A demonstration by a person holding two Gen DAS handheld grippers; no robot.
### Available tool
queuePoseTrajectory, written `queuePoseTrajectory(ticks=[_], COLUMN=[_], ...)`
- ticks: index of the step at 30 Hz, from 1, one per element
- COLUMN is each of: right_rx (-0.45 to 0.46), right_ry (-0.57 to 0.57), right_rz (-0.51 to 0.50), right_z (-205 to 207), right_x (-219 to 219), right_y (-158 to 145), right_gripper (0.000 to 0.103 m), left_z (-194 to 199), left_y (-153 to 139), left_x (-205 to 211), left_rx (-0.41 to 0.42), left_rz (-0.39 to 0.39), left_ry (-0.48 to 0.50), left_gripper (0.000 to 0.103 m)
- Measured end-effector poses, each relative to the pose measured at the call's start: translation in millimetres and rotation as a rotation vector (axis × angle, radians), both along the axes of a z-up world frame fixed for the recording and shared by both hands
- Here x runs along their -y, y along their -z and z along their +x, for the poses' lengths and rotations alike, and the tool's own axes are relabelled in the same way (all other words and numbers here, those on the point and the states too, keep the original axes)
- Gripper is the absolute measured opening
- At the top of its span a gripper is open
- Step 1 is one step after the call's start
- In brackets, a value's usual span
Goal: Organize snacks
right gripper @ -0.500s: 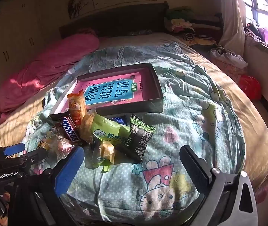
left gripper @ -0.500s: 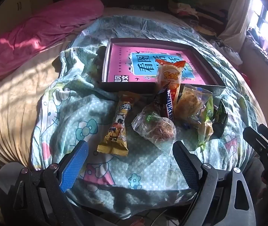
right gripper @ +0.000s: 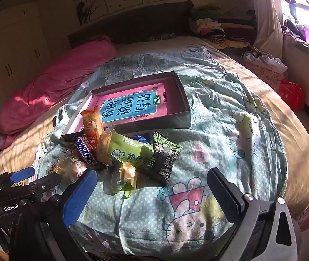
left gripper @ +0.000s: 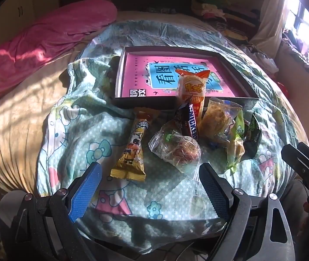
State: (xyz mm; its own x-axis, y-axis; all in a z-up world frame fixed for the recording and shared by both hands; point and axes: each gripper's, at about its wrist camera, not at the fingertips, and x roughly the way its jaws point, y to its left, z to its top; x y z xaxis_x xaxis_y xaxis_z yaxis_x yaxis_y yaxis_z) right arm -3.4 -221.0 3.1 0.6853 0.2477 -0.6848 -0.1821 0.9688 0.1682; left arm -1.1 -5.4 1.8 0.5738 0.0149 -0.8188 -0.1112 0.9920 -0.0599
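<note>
A pile of snacks lies on a patterned quilt in front of a shallow dark box (left gripper: 237, 74) with a pink and blue book cover inside. An orange rice-cake pack (left gripper: 192, 89) leans on the box's front rim. Below it lie a Snickers bar (left gripper: 190, 120), a clear-wrapped brown pastry (left gripper: 180, 150), a yellow cartoon packet (left gripper: 132, 150), a floss bun pack (left gripper: 217, 117), a green packet (right gripper: 130, 152) and a black-and-green packet (right gripper: 164, 158). My left gripper (left gripper: 150, 174) hangs open just short of the pile, empty. My right gripper (right gripper: 152, 182) is open and empty too.
The quilt (right gripper: 219, 113) covers a bed with a pink blanket (left gripper: 52, 39) rolled at the far left. A dark headboard (right gripper: 132, 24) and piled clothes stand at the back. A red bag (right gripper: 290, 94) sits by the right bed edge, under a sunlit window.
</note>
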Motion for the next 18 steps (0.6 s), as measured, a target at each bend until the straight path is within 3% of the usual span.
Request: queuePoseTrajectory(ticks=[18], right_rx=[-0.003], right_ry=[-0.005], right_rz=[0.008], right_z=[-0.9], right_x=[-1.2], right_y=[1.8], right_gripper=[0.102], left_z=[-0.9], left_y=[-2.0], left_x=[0.6], left_rx=[0.009], left_rz=[0.001], left_ry=[-0.002], left_gripper=[0.091])
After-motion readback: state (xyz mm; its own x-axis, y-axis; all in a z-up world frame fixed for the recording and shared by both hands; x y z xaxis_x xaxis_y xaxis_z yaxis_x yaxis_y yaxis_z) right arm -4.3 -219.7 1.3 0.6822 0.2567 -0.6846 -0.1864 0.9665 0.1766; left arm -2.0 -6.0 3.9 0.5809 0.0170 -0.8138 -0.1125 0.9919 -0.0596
